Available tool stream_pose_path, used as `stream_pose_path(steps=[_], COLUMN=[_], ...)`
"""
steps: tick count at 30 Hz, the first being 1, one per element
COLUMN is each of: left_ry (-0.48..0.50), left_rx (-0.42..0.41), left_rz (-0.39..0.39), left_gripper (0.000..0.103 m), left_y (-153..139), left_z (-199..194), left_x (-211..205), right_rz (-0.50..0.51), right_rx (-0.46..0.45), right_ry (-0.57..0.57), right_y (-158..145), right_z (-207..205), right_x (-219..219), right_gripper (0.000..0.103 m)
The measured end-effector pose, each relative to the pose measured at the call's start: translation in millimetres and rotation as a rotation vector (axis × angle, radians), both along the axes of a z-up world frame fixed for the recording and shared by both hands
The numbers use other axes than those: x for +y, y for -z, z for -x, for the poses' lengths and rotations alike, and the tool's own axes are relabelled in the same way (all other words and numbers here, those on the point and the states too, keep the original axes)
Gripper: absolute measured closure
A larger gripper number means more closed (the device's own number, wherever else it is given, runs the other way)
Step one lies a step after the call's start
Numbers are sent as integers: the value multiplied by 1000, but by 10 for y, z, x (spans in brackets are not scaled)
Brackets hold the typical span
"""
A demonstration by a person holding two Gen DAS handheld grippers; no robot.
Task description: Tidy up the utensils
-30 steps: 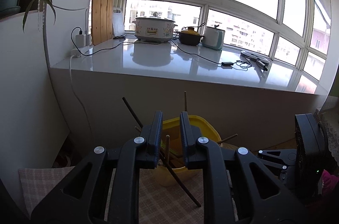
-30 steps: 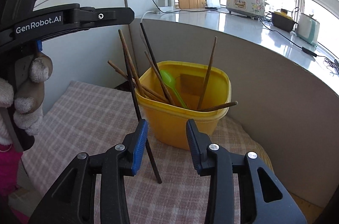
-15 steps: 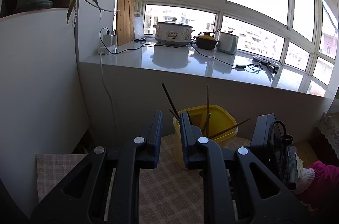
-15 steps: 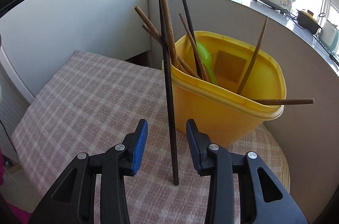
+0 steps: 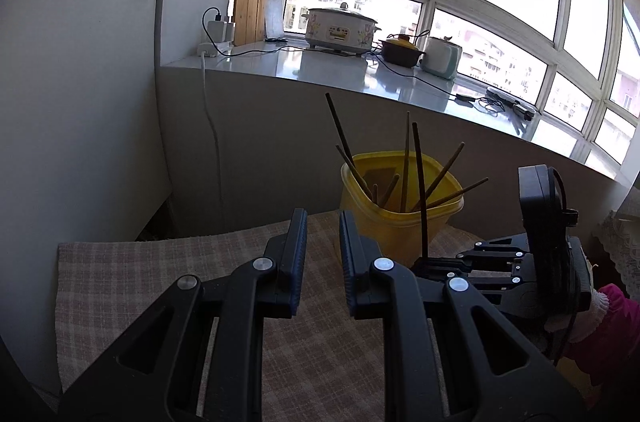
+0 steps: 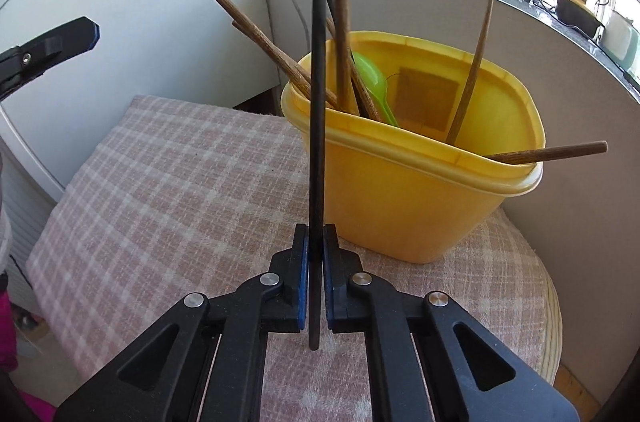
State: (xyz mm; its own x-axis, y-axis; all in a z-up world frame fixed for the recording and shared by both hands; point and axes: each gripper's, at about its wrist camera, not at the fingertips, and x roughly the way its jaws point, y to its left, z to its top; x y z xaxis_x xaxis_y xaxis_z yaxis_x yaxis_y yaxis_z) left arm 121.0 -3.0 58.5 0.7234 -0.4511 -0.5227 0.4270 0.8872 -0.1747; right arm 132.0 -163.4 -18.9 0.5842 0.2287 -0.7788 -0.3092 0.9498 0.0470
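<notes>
Right gripper (image 6: pixel 315 250) just clamped onto slim black chopstick (image 6: pixel 318 126), upright at twelve o'clock beside glossy yellow tub (image 6: pixel 416 198); left gripper (image 5: pixel 322 242) narrowly parted, empty.

White cooker (image 5: pixel 340 30), brown pot (image 5: pixel 401 52) & pale appliance (image 5: pixel 440 62) along counter's window edge; charger block (image 5: pixel 218 30) w/ wood board (image 5: pixel 252 6) at left corner.

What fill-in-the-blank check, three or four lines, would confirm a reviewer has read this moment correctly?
1. The right gripper is shut on a ____ chopstick.
2. The tub holding the other chopsticks is ____ in colour.
3. Inside the tub lies a ____ plastic spoon.
4. Between the left gripper's fingers there is ____.

Missing words: black; yellow; green; nothing
</notes>
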Motion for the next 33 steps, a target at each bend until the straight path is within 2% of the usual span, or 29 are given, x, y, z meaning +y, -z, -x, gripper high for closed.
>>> stream_pose_path(steps=[12, 21, 27, 33], left_ry=[30, 30, 24, 26], left_rx=[30, 25, 24, 23], left_rz=[17, 7, 8, 6], left_gripper=[88, 88, 89, 88], left_y=[114, 84, 72, 77], left_z=[28, 97, 105, 116], left_x=[-87, -88, -87, -109], right_rz=[-33, -110, -88, -56], right_rx=[-171, -281, -327, -325], right_ry=[10, 67, 112, 159], right_y=[-693, -1128, -1246, -1150], right_z=[315, -40, -270, -444], right_x=[-139, -243, -240, -280], right_gripper=[98, 98, 98, 98])
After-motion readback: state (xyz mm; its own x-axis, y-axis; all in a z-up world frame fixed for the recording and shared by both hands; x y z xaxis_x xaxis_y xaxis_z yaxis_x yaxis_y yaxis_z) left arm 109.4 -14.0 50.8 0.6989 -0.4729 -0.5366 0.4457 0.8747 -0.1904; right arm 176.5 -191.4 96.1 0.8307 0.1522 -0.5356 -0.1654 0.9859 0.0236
